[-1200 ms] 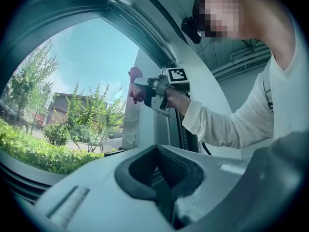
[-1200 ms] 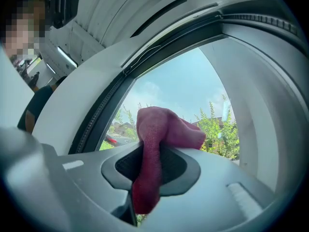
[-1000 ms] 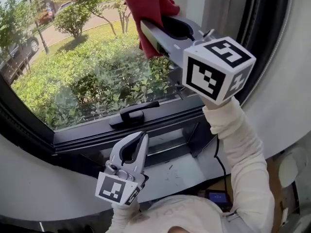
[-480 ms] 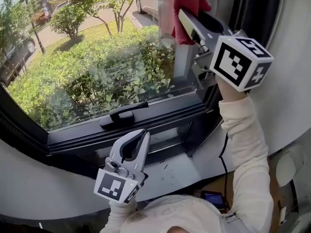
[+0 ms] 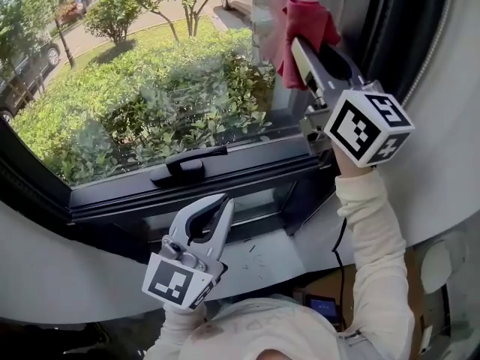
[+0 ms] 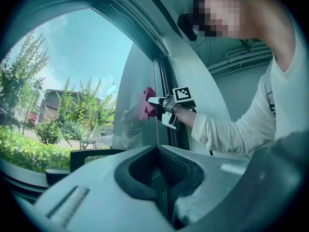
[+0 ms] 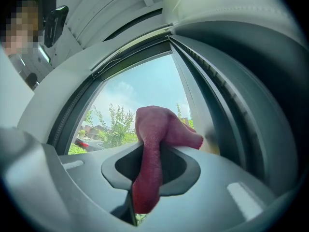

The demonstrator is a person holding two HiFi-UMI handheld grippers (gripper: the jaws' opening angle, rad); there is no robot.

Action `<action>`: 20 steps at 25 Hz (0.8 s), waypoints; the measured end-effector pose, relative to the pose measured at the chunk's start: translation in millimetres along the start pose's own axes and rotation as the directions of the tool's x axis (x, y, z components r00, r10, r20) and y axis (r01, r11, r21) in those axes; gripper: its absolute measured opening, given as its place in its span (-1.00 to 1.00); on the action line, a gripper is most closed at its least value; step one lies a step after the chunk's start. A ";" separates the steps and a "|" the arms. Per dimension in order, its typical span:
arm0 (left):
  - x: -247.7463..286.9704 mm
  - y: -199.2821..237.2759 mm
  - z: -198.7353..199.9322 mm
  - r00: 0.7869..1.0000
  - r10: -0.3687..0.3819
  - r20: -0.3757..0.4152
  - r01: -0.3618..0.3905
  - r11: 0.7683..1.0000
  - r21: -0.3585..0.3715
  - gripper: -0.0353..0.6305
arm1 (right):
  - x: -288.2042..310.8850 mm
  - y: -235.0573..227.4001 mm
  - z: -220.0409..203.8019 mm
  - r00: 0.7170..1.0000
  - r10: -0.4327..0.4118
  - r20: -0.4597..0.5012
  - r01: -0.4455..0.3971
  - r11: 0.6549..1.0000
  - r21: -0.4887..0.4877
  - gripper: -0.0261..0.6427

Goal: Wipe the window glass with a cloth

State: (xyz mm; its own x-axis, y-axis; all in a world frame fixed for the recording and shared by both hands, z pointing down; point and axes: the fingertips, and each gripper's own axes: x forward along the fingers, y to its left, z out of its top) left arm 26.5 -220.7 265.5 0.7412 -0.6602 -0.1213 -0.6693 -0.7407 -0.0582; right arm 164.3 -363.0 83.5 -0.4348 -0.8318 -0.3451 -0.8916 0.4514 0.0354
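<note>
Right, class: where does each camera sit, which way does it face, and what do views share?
Head view: on the head, facing down at the glass; shows left hand-held gripper, right hand-held gripper, sleeve.
Left gripper view: on the left one, looking along its shut, empty jaws at the glass.
Right gripper view: on the right one, facing the glass, jaws shut on the cloth.
Shared: cloth, all three.

Two grippers were counted: left gripper [image 5: 223, 202], right gripper [image 5: 298, 45]. One red cloth [image 5: 307, 19], one window [image 5: 150, 88] and one window handle [image 5: 187, 165] were seen.
</note>
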 end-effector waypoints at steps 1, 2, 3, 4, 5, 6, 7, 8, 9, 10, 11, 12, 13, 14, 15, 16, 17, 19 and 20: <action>-0.3 -0.8 -0.8 1.000 0.000 -0.004 0.000 1.000 0.001 -0.89 | -3.4 -0.7 -8.7 1.000 0.000 -0.008 0.000 1.000 0.008 -0.61; -0.6 -1.6 -1.5 1.000 -0.001 -0.007 0.001 1.000 0.003 -0.89 | -6.5 -1.4 -16.5 1.000 0.000 -0.014 0.000 1.000 0.015 -0.61; -1.1 -2.4 -2.2 1.000 -0.001 -0.011 0.001 1.000 0.006 -0.89 | -9.0 -1.9 -22.7 1.000 0.001 -0.018 -0.001 1.000 0.021 -0.61; -1.9 -3.2 -2.8 1.000 0.000 -0.014 0.000 1.000 0.008 -0.89 | -10.7 -2.1 -27.1 1.000 0.001 -0.020 0.000 1.000 0.027 -0.61; -2.9 -3.9 -3.2 1.000 0.002 -0.018 -0.002 1.000 0.008 -0.89 | -11.6 -2.0 -29.6 1.000 0.000 -0.019 0.001 0.999 0.033 -0.61; -4.1 -4.5 -3.4 1.000 0.004 -0.020 -0.004 1.000 0.007 -0.89 | -11.7 -1.4 -30.7 1.000 -0.003 -0.017 0.003 0.999 0.040 -0.61; -5.5 -4.8 -3.2 1.000 0.007 -0.022 -0.007 1.000 0.006 -0.89 | -11.1 0.4 -30.9 1.000 -0.005 -0.018 0.005 0.999 0.045 -0.61; -7.3 -4.8 -2.8 1.000 0.010 -0.024 -0.010 1.000 0.005 -0.89 | -9.7 4.1 -31.1 1.000 -0.003 -0.021 0.004 0.999 0.046 -0.61; -9.4 -4.4 -2.3 1.000 0.015 -0.025 -0.015 1.000 0.004 -0.89 | -7.5 10.1 -31.8 1.000 0.005 -0.027 -0.004 0.999 0.044 -0.61; -11.9 -3.6 -1.9 0.999 0.020 -0.025 -0.020 1.000 0.004 -0.89 | -4.7 18.2 -33.1 0.999 0.016 -0.032 -0.015 0.999 0.040 -0.61; -14.6 -2.7 -1.6 0.999 0.024 -0.024 -0.024 1.000 0.005 -0.89 | -1.6 27.6 -34.8 0.999 0.030 -0.037 -0.028 0.999 0.035 -0.61; -17.4 -1.6 -1.3 0.999 0.027 -0.021 -0.027 1.000 0.006 -0.89 | 1.6 37.6 -36.6 0.998 0.043 -0.041 -0.042 0.999 0.029 -0.61; -20.3 -0.4 -0.8 0.999 0.030 -0.017 -0.030 1.000 0.007 -0.89 | 5.0 47.8 -38.4 0.998 0.055 -0.044 -0.054 0.998 0.024 -0.61; -23.6 1.1 -0.3 0.999 0.034 -0.015 -0.034 0.999 0.008 -0.89 | 8.5 57.9 -39.8 0.997 0.067 -0.045 -0.066 0.998 0.020 -0.61; -27.2 2.9 0.1 0.999 0.041 -0.014 -0.040 0.999 0.008 -0.89 | 12.1 67.8 -40.8 0.996 0.078 -0.045 -0.077 0.997 0.019 -0.61; -31.1 4.8 0.6 0.999 0.048 -0.015 -0.048 0.999 0.007 -0.89 | 15.7 77.2 -41.4 0.995 0.089 -0.045 -0.088 0.996 0.020 -0.61; -35.0 6.8 1.3 0.998 0.055 -0.014 -0.055 0.998 0.006 -0.89 | 19.0 86.1 -41.6 0.994 0.098 -0.044 -0.097 0.995 0.023 -0.61; -43.1 10.9 2.6 0.998 0.066 -0.011 -0.066 0.998 0.005 -0.89 | 25.4 103.1 -41.6 0.992 0.116 -0.043 -0.115 0.993 0.027 -0.61; -47.4 13.2 3.1 0.997 0.071 -0.009 -0.071 0.997 0.005 -0.89 | 28.8 111.8 -41.7 0.991 0.125 -0.044 -0.124 0.992 0.029 -0.62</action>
State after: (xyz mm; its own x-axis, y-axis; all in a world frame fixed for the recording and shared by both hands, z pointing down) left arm -17.6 -198.8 267.4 0.6921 -0.7125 -0.1159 -0.7207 -0.6912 -0.0544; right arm 46.9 -349.9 116.7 -0.5482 -0.7820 -0.2967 -0.8268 0.5602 0.0510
